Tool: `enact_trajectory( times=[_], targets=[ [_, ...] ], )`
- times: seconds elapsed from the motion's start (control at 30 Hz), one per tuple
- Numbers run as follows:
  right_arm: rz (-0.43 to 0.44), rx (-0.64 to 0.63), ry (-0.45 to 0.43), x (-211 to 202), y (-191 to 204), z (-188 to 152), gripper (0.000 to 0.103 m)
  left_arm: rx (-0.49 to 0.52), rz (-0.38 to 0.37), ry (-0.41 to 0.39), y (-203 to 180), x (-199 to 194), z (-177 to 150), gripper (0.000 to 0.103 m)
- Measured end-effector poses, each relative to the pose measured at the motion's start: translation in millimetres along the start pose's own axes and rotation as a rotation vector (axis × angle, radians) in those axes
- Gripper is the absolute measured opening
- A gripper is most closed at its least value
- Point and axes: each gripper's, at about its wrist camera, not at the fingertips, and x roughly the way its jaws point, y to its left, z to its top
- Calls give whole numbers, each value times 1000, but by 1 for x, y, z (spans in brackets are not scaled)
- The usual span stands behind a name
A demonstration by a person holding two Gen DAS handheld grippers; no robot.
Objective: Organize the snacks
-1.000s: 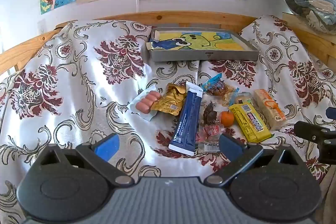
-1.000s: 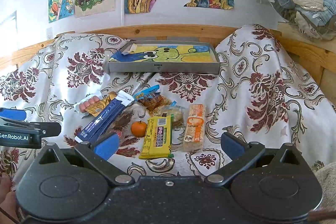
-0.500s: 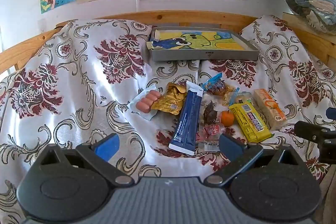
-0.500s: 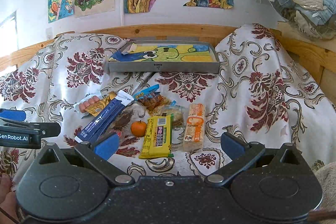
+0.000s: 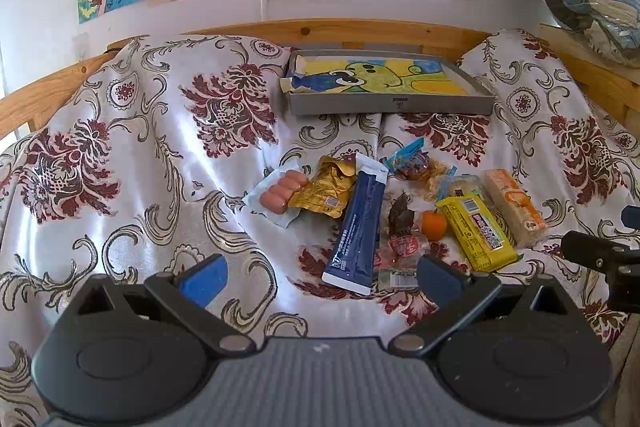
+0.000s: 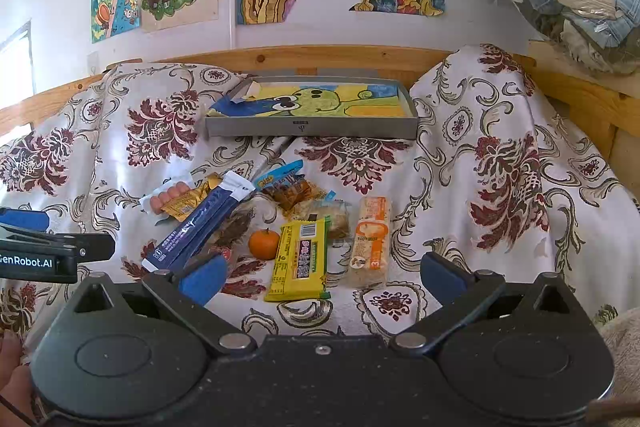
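Both tools hang with their blue-padded fingers spread wide and nothing between them: the left gripper (image 5: pixel 318 279) sits low in front of the near end of the dark blue sachet (image 5: pixel 358 223), and the right gripper (image 6: pixel 320 277) sits just short of the yellow bar (image 6: pixel 301 255) and the orange wafer pack (image 6: pixel 371 239). The snacks lie loose in 1 cluster on the flowered cloth (image 5: pixel 140 179): a sausage pack (image 5: pixel 282 193) and gold pouch (image 5: pixel 326 187) on the left, then the sachet, a small orange fruit (image 6: pixel 264 243), and some clear-wrapped sweets behind. The grey tray (image 6: pixel 312 127) stands well apart at the far side against the wooden rail, and holds no snack, only its picture lining. By my reading, sorting has not begun and this is the approach to a first pick. The next move calls for choosing 1 packet and lowering the fingers across its narrow width. The yellow bar and wafer pack lie with their long axes running near-to-far, so the right gripper already spans them crosswise; the sachet leans, its far end tipped right.
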Motion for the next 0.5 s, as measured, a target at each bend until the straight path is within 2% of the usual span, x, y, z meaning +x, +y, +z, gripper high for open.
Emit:
enact_trajectory(
  times=[0.5],
  targets=[
    [-9, -5, 50, 6, 0, -2, 102, 1, 4, 19, 3, 6, -6, 103]
  ],
)
